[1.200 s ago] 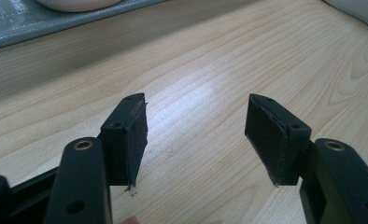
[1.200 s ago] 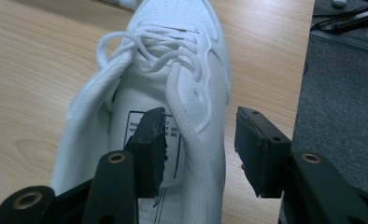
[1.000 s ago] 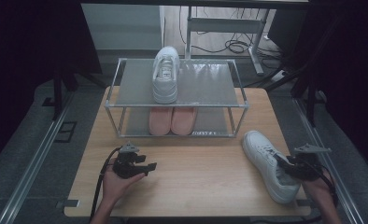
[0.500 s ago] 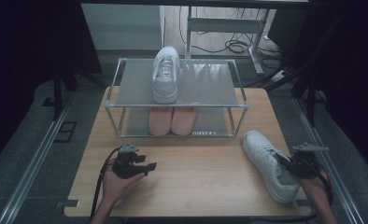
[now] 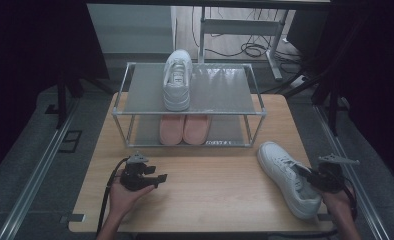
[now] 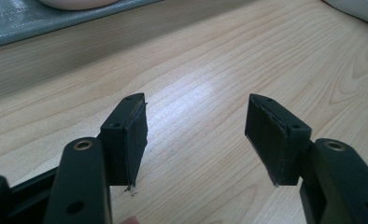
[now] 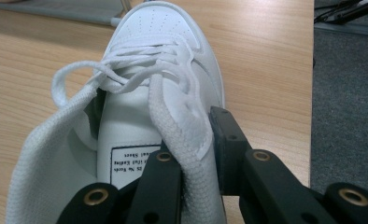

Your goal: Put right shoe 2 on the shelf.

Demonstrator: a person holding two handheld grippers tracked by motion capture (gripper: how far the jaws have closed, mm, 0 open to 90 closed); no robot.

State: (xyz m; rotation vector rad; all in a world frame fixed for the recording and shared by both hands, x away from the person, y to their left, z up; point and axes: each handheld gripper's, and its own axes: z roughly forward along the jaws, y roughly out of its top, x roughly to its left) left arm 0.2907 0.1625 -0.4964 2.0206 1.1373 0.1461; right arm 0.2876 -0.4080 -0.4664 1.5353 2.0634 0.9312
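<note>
The right gripper [image 5: 312, 176] has just closed its 2 jaws on the side wall of the white sneaker [image 5: 287, 176], lying at the table's [image 5: 210, 200] right edge. The left gripper [image 5: 155, 178] rests low on the wood in the left hand [image 5: 122, 195], jaws apart around nothing

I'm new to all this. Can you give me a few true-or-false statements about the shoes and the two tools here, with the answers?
1. The right tool is clamped on the side wall of the white shoe. True.
2. The left tool holds a shoe. False: it is open with bare table between its jaws.
3. A white shoe stands on the rack's top shelf. True.
4. The pink shoes are on the top shelf. False: they sit on the lower one.
</note>
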